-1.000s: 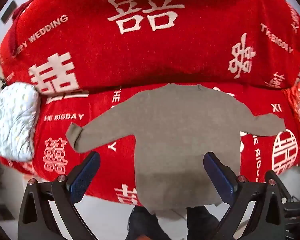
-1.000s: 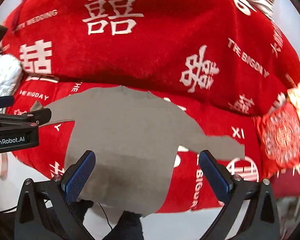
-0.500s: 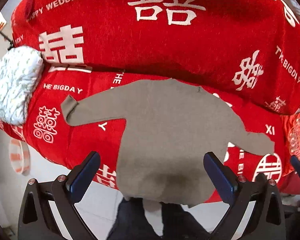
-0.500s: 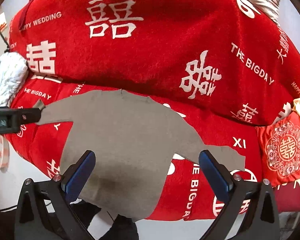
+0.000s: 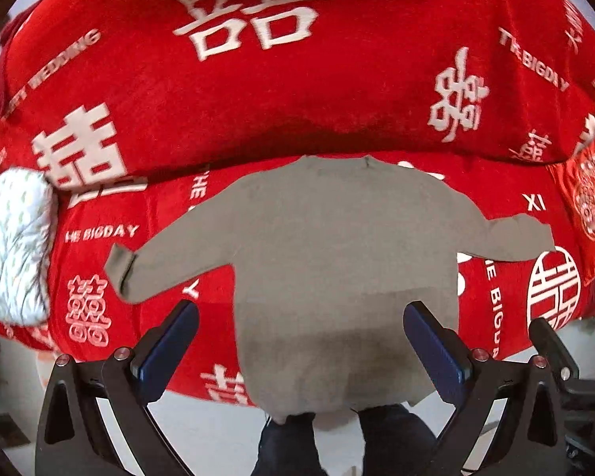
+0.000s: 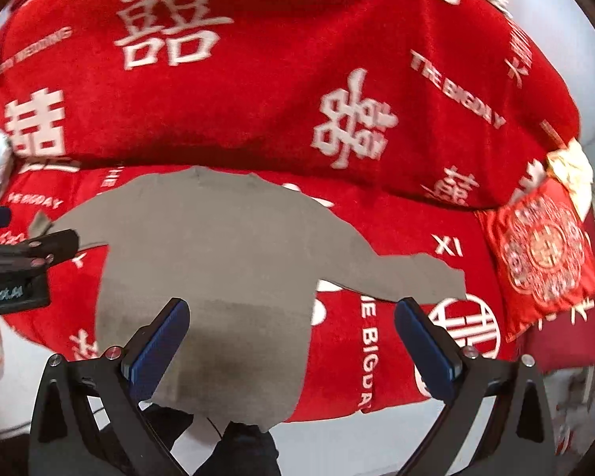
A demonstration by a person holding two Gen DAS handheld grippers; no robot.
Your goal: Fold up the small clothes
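Observation:
A small grey-brown sweater lies flat on a red bed cover, collar away from me, both sleeves spread out sideways, hem hanging over the near bed edge. It also shows in the right wrist view. My left gripper is open and empty, held above the hem. My right gripper is open and empty, above the sweater's lower right side. The left gripper's body shows at the left edge of the right wrist view, near the left cuff.
The red cover with white characters rises into a mound behind the sweater. A white patterned pillow lies at the left. A red embroidered cushion lies at the right. Pale floor and dark shoes lie below the bed edge.
Both grippers stayed open. The left wrist view swung back to the left and slightly nearer; the right wrist view moved closer and lower over the sweater.

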